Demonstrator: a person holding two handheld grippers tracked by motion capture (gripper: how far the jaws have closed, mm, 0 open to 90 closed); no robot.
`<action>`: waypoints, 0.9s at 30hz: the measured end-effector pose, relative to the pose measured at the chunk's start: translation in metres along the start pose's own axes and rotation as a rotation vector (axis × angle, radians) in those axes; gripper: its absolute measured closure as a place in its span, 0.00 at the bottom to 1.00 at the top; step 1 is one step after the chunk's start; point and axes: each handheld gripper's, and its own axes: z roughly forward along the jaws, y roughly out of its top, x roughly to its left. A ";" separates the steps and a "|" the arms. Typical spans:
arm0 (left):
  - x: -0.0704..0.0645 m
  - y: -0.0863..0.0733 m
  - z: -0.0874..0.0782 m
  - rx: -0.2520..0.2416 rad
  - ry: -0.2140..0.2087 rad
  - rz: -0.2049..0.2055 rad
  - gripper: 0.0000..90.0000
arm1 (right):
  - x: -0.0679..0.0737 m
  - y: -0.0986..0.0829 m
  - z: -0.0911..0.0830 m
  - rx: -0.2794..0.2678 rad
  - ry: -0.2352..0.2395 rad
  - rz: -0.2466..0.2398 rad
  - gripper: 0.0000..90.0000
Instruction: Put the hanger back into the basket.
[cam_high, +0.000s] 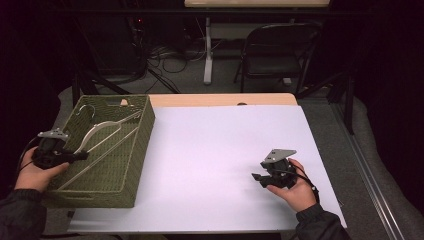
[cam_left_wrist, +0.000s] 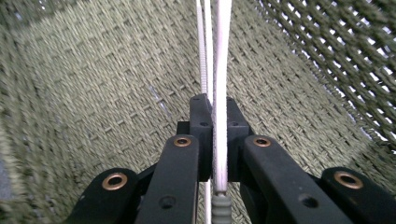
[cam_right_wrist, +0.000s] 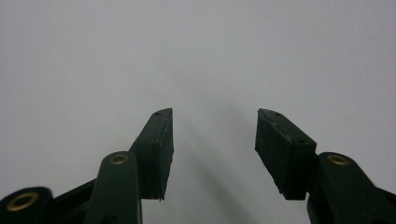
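Basket: a green woven basket (cam_high: 131, 165) sat at the left edge of the white table (cam_high: 215, 160), its near end hanging past the table's front corner.
Hanger: a white clothes hanger (cam_high: 102, 134) lay slanted inside the basket, hook toward the far wall.
Left gripper: the left gripper (cam_left_wrist: 215, 140), held by the left hand (cam_high: 31, 172) at the basket's left rim, had its jaws clamped on the hanger's white bar, which ran straight up between them over the woven floor.
Right gripper: the right gripper (cam_right_wrist: 214, 149), in the right hand (cam_high: 296, 192), hovered over bare table near its right front, well apart from the basket, jaws spread wide with nothing between them.
Background: a dark folding chair (cam_high: 275, 50) and floor cables (cam_high: 170, 57) stood beyond the table.
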 end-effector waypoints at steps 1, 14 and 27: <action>0.000 0.000 0.000 0.000 0.000 0.000 0.97 | 0.000 0.000 0.000 0.000 0.000 0.000 0.52; 0.003 -0.002 0.013 0.109 0.034 -0.043 0.90 | 0.001 -0.002 0.000 -0.019 0.004 0.007 0.52; -0.003 -0.001 -0.013 -0.073 0.071 -0.020 0.46 | 0.001 -0.004 0.001 -0.027 0.004 0.012 0.52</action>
